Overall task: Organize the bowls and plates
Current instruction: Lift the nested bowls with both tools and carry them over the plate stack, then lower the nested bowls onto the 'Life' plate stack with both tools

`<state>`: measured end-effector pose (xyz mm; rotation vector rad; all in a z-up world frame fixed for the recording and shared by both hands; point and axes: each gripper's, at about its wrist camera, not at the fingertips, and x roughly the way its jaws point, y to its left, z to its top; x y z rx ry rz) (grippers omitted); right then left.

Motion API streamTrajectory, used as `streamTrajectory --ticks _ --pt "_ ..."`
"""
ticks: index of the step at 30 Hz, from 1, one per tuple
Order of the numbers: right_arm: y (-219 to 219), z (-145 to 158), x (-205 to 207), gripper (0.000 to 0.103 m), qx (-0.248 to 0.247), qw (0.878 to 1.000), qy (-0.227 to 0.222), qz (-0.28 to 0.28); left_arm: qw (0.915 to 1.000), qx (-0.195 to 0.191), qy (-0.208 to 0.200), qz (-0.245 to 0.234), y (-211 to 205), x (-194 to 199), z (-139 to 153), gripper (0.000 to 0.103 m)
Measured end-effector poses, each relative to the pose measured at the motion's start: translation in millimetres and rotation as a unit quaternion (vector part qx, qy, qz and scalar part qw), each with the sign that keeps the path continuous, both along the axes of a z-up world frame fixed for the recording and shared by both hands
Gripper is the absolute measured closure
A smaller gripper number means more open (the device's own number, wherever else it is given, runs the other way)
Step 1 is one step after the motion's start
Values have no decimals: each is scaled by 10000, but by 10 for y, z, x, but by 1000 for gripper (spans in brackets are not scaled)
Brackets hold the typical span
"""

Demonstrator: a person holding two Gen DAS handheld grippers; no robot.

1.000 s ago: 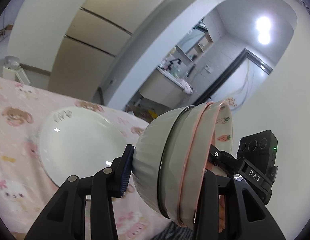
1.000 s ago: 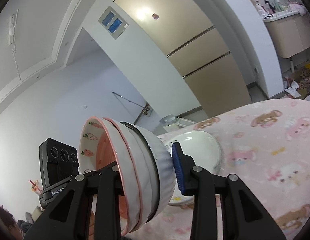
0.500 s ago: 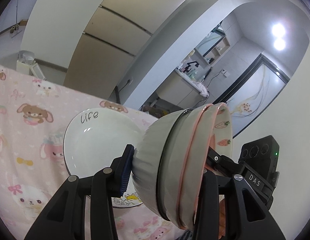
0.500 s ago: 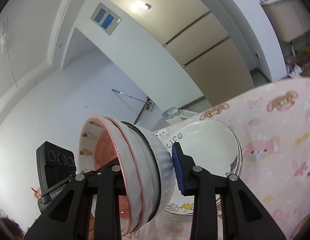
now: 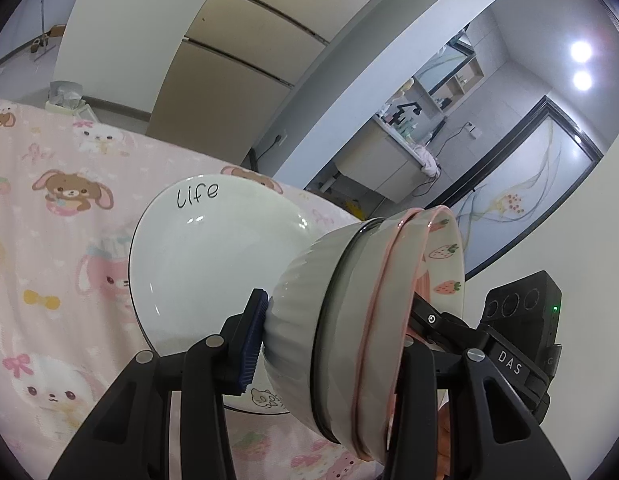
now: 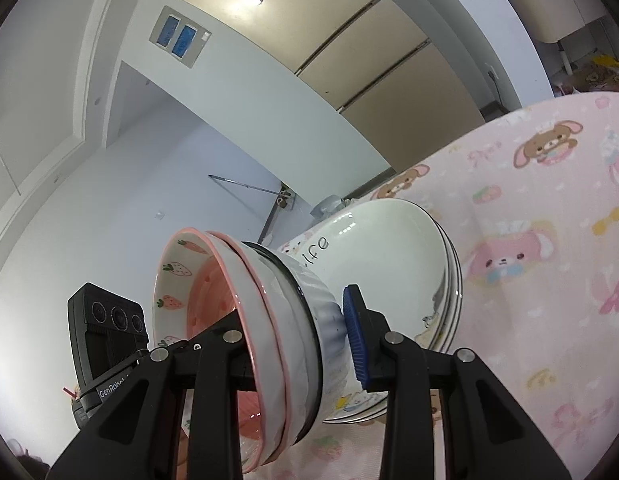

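Observation:
A nested stack of bowls (image 5: 349, 312), a ribbed white one outside and pink-rimmed strawberry ones inside, is held on its side in the air. My left gripper (image 5: 333, 344) is shut on it, one finger under the base and one inside the rim. My right gripper (image 6: 301, 340) is shut on the same stack (image 6: 277, 320) from the opposite side. Just beyond the bowls, a stack of white plates (image 5: 205, 256), the top one marked "Life", lies on the pink cartoon tablecloth (image 5: 49, 240); it also shows in the right wrist view (image 6: 393, 264).
The table's far edge runs behind the plates (image 5: 181, 148). Beyond it are beige cabinet doors (image 5: 229, 80) and an archway to a washroom (image 5: 449, 128). Each gripper's black camera housing (image 5: 521, 320) sits close beside the bowls.
Both grippers have carried the bowl stack closer to the plate stack and tilted downward; the plates now appear larger and directly behind the bowls. The grip has not changed.

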<state>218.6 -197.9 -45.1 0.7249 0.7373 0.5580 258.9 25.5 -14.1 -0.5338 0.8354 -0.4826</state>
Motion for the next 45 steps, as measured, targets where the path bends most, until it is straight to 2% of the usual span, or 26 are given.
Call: streamTrajectory --ticks 8,21,25,28,32,39,45 --pt "-9 -134 20 72 1 9998 208 2 9998 39 204 39 -9 40 -131 59" --pt "91 -143 54 72 -228 9994 246 33 9993 245 221 159 -52 23 -170 59" --pt "159 -109 55 71 -597 9981 149 54 9986 440 164 225 -70 35 -193 59" --pt "233 -26 36 73 -1128 9936 -81 44 9971 691 79 296 -93 28 -206 59" --pt "307 70 5 74 -1616 9863 -315 48 9968 724 21 329 -95 24 -207 59" --pt "230 66 5 75 -1472 9885 -344 13 9928 1076 -320 411 -133 -27 -114 59" --pt "244 61 -7 74 -1468 9884 -377 9 9929 1057 -321 438 -140 -21 -112 59"
